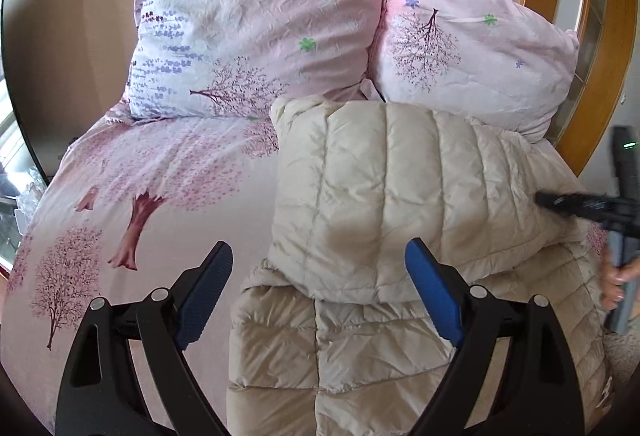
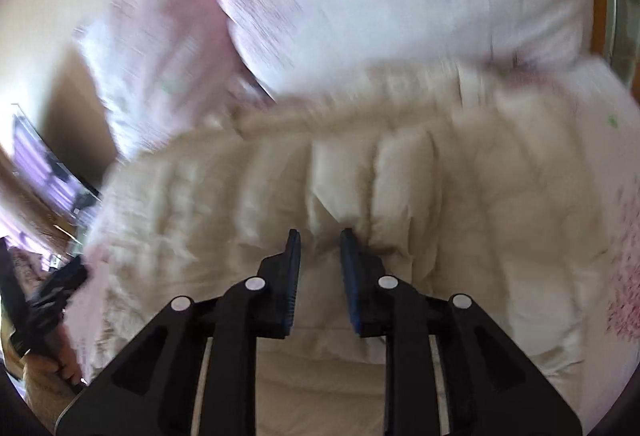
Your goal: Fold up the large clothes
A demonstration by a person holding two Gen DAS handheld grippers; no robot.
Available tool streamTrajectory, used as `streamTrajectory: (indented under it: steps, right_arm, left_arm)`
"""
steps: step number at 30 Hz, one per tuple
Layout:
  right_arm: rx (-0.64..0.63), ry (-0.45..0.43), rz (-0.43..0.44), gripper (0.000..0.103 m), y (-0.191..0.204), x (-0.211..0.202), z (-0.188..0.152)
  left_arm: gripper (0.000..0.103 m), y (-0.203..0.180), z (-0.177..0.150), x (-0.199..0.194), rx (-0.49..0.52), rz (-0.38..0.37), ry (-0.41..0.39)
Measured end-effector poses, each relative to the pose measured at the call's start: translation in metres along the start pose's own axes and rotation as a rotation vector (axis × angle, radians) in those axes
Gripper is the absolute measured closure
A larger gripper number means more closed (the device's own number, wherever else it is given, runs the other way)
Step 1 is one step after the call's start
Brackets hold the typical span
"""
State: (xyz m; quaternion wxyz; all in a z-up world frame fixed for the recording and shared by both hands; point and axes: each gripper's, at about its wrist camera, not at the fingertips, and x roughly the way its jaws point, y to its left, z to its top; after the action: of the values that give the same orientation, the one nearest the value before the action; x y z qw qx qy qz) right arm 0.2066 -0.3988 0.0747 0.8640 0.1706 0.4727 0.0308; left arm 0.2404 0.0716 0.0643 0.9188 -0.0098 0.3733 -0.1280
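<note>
My left gripper (image 1: 319, 256) hangs with its jaws spread wide and nothing between the blue pads; the folded cream quilted jacket (image 1: 384, 196) lies just below and ahead of it, mostly under the right-hand finger, on the pink tree-print bed cover (image 1: 160, 176). My right gripper (image 2: 319, 236) points down at the same jacket (image 2: 320, 176) from its other side, jaws nearly together with only a narrow gap. Its tips are at the puffy fabric, but the blur keeps me from telling whether any cloth is pinched between them. In the left view that gripper (image 1: 544, 199) touches the jacket's far right edge. Beyond the jacket two pink floral pillows (image 1: 256, 16) lean upright, the jacket's far edge up against them.
</note>
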Motion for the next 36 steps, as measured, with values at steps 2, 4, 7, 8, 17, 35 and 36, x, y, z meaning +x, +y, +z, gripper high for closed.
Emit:
streamTrajectory:
  steps: [2, 4, 7, 8, 17, 35, 36]
  right_arm:
    - [0.042, 0.052, 0.015, 0.086, -0.014, 0.017, -0.001]
    - [0.072, 0.051, 0.041, 0.087, -0.020, 0.013, 0.000]
    - [0.063, 0.003, 0.068, 0.077, -0.018, -0.008, -0.003]
    - [0.055, -0.011, 0.064, 0.071, -0.016, -0.012, -0.006]
    - [0.040, 0.015, 0.156, 0.037, -0.025, -0.035, -0.019]
    - [0.258, 0.062, 0.131, 0.023, -0.174, -0.162, -0.192]
    - [0.266, 0.068, 0.152, 0.024, -0.177, -0.161, -0.199]
  left_arm:
    - [0.013, 0.006, -0.003, 0.001, -0.013, -0.015, 0.018]
    - [0.013, 0.013, -0.006, 0.001, -0.035, -0.028, 0.029]
    - [0.013, 0.027, -0.010, -0.001, -0.086, -0.042, 0.039]
    - [0.013, 0.031, -0.012, -0.002, -0.096, -0.049, 0.035]
    - [0.011, 0.030, -0.035, -0.023, -0.014, -0.038, 0.045]
    - [0.020, 0.072, -0.142, -0.093, -0.213, -0.282, 0.230]
    - [0.021, 0.072, -0.145, -0.094, -0.215, -0.288, 0.233]
